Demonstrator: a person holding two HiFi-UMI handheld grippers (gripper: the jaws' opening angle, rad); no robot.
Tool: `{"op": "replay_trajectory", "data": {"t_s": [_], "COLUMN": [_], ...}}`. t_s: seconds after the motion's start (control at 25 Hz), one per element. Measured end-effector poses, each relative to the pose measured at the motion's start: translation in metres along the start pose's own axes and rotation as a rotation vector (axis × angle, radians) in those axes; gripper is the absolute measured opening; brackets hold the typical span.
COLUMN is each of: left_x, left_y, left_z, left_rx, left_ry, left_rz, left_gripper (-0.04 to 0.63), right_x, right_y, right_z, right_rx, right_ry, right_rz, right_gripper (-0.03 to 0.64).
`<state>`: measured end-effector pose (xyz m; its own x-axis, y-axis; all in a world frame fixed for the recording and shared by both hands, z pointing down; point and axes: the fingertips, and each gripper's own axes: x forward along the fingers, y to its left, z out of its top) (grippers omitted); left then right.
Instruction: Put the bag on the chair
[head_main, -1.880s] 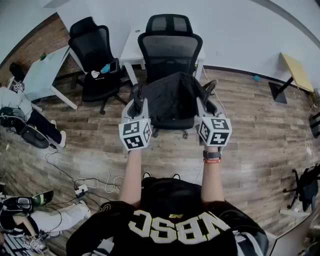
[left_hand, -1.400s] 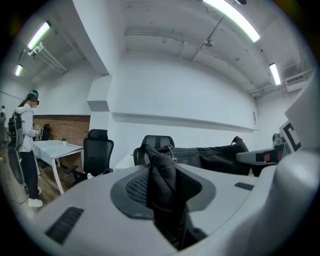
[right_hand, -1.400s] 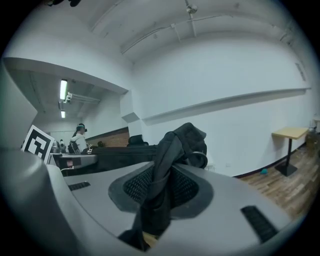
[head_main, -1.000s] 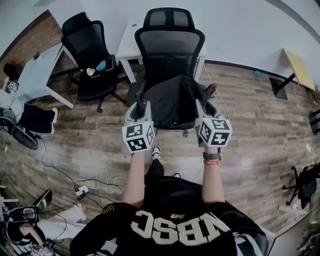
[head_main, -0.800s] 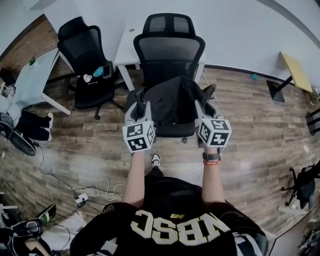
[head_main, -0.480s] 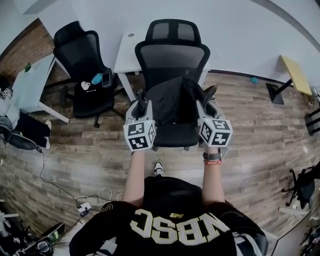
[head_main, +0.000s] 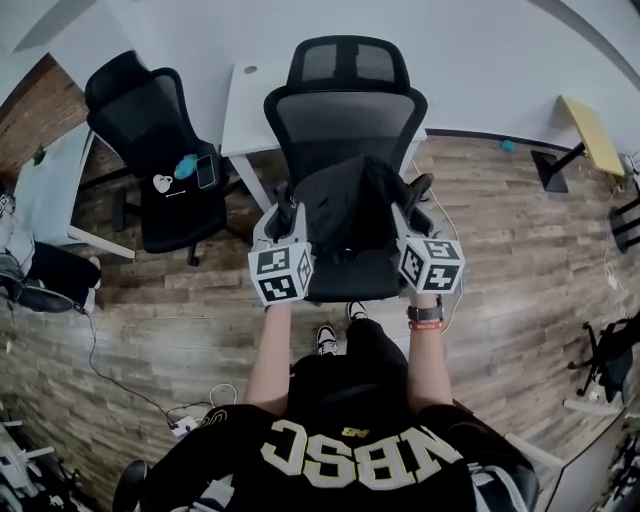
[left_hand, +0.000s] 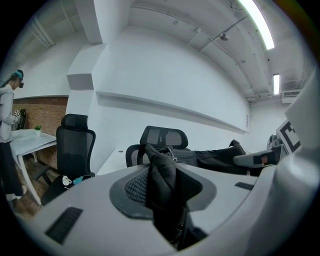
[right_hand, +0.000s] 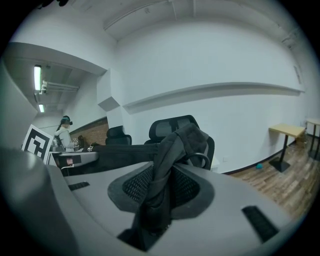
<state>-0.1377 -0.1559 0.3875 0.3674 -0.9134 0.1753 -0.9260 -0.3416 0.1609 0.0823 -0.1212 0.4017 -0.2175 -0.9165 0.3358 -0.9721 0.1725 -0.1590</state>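
Closer than before, the chair (head_main: 345, 110) stood at 12 o'clock, with the black bag (head_main: 345, 205) held over its seat. Left tongs (head_main: 284, 200) and right tongs (head_main: 400, 205) were each clamped on a bag strap. Open wooden floor (head_main: 500, 230) lay at 3 o'clock, and a second chair (head_main: 160, 150) at 10 o'clock.

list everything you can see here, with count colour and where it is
office chair: one, black, straight ahead
second chair: one, black, far left, small items on its seat
bag: one, black, held over the office chair's seat
desk: one, white, behind the chairs
table: one, yellow, far right
left gripper: one, pale grey, shut on the bag's left side
right gripper: one, pale grey, shut on the bag's right side
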Motion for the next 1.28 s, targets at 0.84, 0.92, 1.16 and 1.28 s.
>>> {"op": "replay_trajectory", "data": {"t_s": [0.84,0.92,1.16,1.28], "left_x": [0.129,0.133,0.145,0.151], "left_y": [0.036,0.038,0.046,0.046], "left_z": [-0.096,-0.11,-0.147,-0.162], "left_rx": [-0.054,-0.063,-0.105,-0.124], "left_ry": [0.247,0.279,0.37,0.404], "left_rz": [0.123,0.129,0.15,0.157], "left_gripper": [0.129,0.13,0.135,0.135], "right_x": [0.157,0.165,0.182,0.188], "right_y": [-0.049,-0.053,-0.061,-0.07], "right_z": [-0.069,-0.081,-0.119,-0.131], "right_rx": [0.088,0.098,0.131,0.15], "right_ry": [0.267,0.296,0.416,0.442], "right_rz": [0.112,0.114,0.124,0.119], "right_gripper": [0.12,0.12,0.121,0.12]}}
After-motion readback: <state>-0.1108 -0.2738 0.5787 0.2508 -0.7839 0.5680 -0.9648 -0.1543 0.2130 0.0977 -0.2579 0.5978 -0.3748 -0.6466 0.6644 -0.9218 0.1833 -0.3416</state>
